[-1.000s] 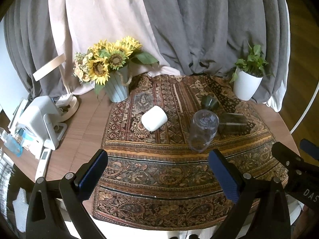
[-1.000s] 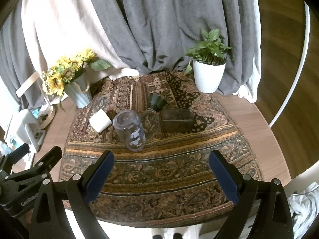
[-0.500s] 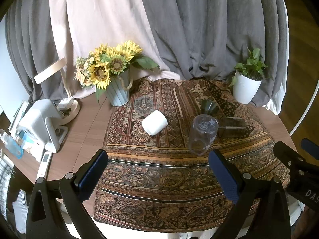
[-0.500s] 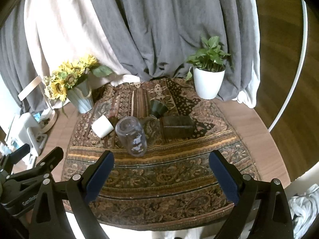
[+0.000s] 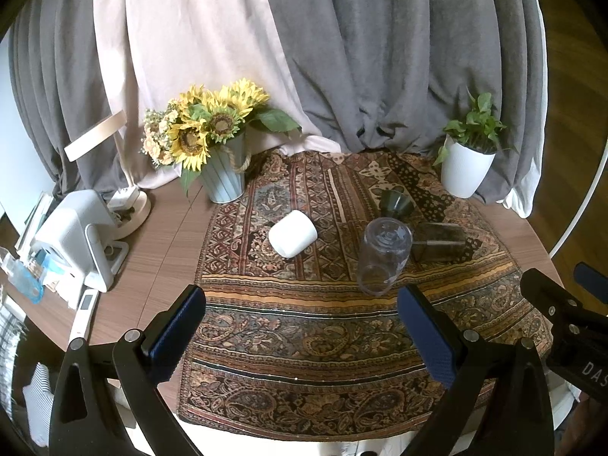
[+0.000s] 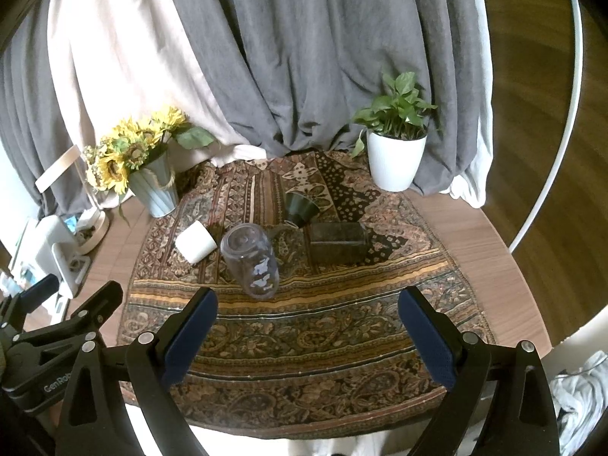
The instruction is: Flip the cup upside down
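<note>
A clear plastic cup (image 5: 383,254) stands upside down, base up, on the patterned cloth (image 5: 304,342); it also shows in the right wrist view (image 6: 252,260). A white cup (image 5: 292,233) lies on its side to its left, also in the right wrist view (image 6: 195,242). A dark green cup (image 5: 395,202) and a dark square glass (image 5: 440,241) lie on their sides behind. My left gripper (image 5: 300,338) is open and empty, above the cloth's near part. My right gripper (image 6: 307,338) is open and empty too, well short of the cups.
A sunflower vase (image 5: 224,171) stands at the back left, a white plant pot (image 5: 465,171) at the back right. A white device (image 5: 76,235) and a lamp base (image 5: 129,205) sit at the table's left edge. Curtains hang behind the round wooden table (image 6: 475,235).
Both grippers have drawn back and up from the table, so the cups look smaller and farther. The cups have not moved.
</note>
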`<state>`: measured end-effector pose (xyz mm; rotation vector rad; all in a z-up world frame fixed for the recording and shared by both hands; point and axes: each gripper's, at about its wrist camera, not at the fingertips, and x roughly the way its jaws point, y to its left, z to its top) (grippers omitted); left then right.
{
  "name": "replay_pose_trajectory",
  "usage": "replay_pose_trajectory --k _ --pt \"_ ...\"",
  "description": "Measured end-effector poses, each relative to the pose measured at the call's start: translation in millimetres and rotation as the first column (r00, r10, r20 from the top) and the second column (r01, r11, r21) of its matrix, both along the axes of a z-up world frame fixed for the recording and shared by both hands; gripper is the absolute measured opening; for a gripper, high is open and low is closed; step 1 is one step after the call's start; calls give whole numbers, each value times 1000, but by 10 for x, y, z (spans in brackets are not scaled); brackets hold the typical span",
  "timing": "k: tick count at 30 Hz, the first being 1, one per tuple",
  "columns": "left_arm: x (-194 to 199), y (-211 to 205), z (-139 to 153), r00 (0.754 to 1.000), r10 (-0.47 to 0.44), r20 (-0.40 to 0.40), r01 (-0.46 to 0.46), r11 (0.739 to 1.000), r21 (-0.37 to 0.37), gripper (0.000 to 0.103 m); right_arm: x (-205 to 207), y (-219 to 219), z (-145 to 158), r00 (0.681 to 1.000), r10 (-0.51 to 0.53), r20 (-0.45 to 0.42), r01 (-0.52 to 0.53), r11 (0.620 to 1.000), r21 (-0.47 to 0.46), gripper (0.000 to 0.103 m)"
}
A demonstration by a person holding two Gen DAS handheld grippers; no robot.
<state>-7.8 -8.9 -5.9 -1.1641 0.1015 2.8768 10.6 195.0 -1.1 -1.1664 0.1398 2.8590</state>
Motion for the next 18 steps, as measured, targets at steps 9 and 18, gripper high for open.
replay_pose_trajectory --k 9,18 --pt "49 21 43 1000 -8 -11 8 1000 4 103 41 5 46 1000 2 -12 -2 1000 2 96" --pt "89 1 56 1000 -11 -19 11 1000 5 103 56 10 64 1000 3 -16 -3 1000 0 96"
